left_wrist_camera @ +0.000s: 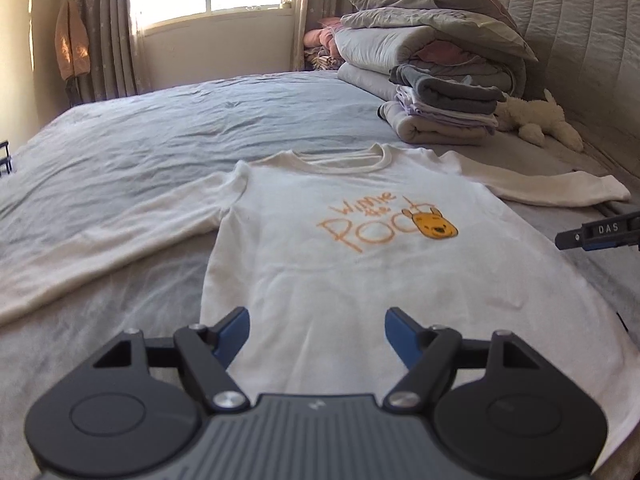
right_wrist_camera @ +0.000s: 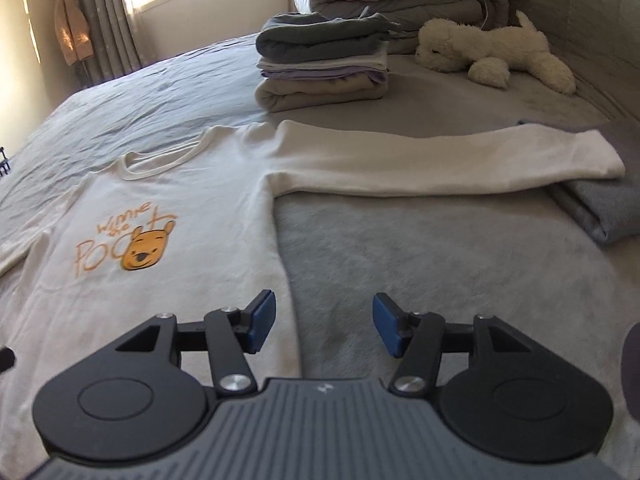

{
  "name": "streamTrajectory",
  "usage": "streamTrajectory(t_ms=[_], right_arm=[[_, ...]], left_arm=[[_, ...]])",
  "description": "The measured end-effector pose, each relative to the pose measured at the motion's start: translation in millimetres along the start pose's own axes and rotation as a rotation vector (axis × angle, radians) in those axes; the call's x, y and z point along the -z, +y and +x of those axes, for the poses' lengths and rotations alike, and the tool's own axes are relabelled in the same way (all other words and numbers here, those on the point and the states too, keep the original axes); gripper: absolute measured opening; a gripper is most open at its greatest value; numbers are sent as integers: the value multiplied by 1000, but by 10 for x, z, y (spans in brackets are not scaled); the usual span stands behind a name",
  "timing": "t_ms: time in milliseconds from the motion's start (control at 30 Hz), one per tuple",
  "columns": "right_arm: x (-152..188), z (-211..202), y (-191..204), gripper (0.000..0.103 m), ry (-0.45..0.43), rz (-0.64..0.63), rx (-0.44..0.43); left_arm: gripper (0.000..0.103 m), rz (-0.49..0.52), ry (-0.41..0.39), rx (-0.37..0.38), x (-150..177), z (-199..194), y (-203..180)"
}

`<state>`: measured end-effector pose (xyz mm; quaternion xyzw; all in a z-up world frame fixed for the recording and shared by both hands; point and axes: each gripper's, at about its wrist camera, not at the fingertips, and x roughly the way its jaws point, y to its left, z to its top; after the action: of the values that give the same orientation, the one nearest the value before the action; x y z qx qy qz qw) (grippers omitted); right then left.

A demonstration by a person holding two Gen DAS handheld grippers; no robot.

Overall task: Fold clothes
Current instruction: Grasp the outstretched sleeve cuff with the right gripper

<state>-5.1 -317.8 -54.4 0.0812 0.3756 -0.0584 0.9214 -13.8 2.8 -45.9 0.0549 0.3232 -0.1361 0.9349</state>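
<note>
A white long-sleeved shirt point(left_wrist_camera: 340, 264) with an orange "Winnie the Pooh" print lies flat, face up, on the bed, both sleeves spread out sideways. It also shows in the right wrist view point(right_wrist_camera: 168, 216), its right sleeve point(right_wrist_camera: 440, 160) stretched toward a folded grey cloth. My left gripper point(left_wrist_camera: 317, 334) is open and empty above the shirt's lower hem. My right gripper point(right_wrist_camera: 323, 326) is open and empty over the shirt's right side edge. Its finger shows at the right edge of the left wrist view point(left_wrist_camera: 596, 234).
A stack of folded clothes point(right_wrist_camera: 324, 64) sits beyond the shirt, with piled quilts and pillows point(left_wrist_camera: 432, 36) behind. A white plush toy point(right_wrist_camera: 492, 52) lies by the padded headboard. A folded grey cloth point(right_wrist_camera: 600, 208) lies under the right cuff. The bed point(left_wrist_camera: 160, 128) has a grey-blue sheet.
</note>
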Motion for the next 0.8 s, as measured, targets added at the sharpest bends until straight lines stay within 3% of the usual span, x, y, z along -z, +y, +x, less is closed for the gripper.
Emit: streamTrajectory(t_ms=[400,533,800], right_arm=[[-401,412,-573,58,-8,200,137],[-536,550,-765,58,-10,267,183],[-612,654,-1102,58,-125,418,320]], left_arm=[[76,-99,61,28,-525,548,-19],[76,-149,52,50,-586,685,13],[76,-173,-15,45,-676,832,129]])
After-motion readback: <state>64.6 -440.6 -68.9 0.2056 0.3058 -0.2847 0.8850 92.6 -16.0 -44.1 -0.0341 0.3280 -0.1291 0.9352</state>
